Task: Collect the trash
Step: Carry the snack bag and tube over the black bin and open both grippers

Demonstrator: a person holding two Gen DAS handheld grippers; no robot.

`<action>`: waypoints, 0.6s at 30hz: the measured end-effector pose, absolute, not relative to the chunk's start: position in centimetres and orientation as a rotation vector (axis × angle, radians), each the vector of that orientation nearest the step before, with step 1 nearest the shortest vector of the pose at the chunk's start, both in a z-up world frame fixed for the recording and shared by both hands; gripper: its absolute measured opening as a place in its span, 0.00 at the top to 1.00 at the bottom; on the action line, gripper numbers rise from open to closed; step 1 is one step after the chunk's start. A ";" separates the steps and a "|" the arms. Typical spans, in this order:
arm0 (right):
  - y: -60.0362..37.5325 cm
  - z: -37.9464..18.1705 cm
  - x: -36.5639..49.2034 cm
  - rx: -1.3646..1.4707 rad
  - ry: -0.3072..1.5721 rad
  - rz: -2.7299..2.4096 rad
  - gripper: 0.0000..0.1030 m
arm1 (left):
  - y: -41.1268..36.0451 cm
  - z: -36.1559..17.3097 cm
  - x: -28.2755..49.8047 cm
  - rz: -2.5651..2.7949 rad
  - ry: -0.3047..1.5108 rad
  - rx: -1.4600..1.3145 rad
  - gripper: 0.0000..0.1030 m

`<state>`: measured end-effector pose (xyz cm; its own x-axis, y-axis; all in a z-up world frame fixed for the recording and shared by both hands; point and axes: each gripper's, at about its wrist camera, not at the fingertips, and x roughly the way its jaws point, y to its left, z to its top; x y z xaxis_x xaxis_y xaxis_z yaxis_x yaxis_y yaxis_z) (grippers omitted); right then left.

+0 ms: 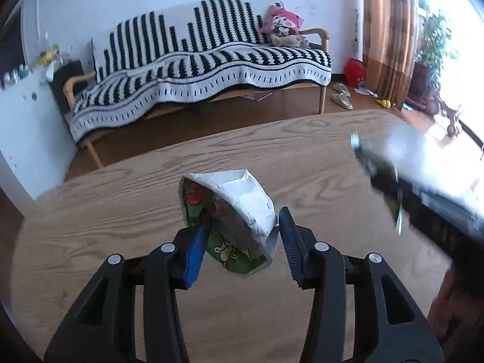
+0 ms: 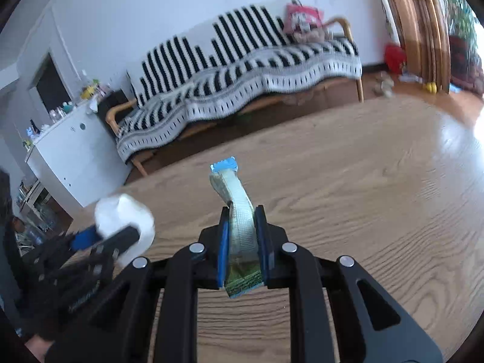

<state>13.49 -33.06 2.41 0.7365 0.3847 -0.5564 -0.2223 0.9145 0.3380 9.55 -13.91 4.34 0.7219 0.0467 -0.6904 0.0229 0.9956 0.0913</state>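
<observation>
In the left wrist view my left gripper [image 1: 242,227] is shut on a crumpled green cartoon-print snack bag [image 1: 233,211] with a silver inside, held above the wooden table [image 1: 121,211]. In the right wrist view my right gripper [image 2: 242,227] is shut on a narrow green and blue wrapper [image 2: 239,211], its blue end sticking up past the fingertips. The right gripper with its wrapper shows blurred at the right of the left wrist view [image 1: 390,187]. The left gripper and its bag show blurred at the lower left of the right wrist view [image 2: 121,227].
Beyond the table stands a wooden sofa [image 1: 211,60] under a black-and-white striped blanket, with a pink plush pillow [image 1: 284,24]. A white cabinet [image 2: 69,151] stands to the left. Slippers [image 1: 341,93], a red bag [image 1: 354,71] and curtains [image 1: 387,30] are at the right.
</observation>
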 end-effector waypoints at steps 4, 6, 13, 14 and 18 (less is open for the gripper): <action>-35.6 3.8 10.5 0.386 0.631 0.354 0.84 | -15.3 6.9 5.2 0.000 0.746 0.146 0.56; -37.2 4.5 7.7 0.393 0.608 0.353 0.83 | -16.5 7.9 3.2 -0.028 0.735 0.149 0.56; -48.9 5.4 -5.0 0.296 0.576 0.198 0.84 | -26.5 9.6 -1.8 -0.260 0.697 0.129 0.56; -50.9 5.4 -6.3 0.293 0.578 0.162 0.84 | -29.1 9.4 -2.6 -0.326 0.705 0.119 0.55; -59.4 4.2 -11.5 0.311 0.619 0.007 0.84 | -36.8 6.2 -5.4 -0.549 0.823 0.057 0.55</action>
<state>-11.50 -59.41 4.24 0.8158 0.0992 -0.5697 0.0860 0.9534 0.2892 -5.38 -36.79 6.23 0.5493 -0.4421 -0.7091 0.4853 0.8596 -0.1600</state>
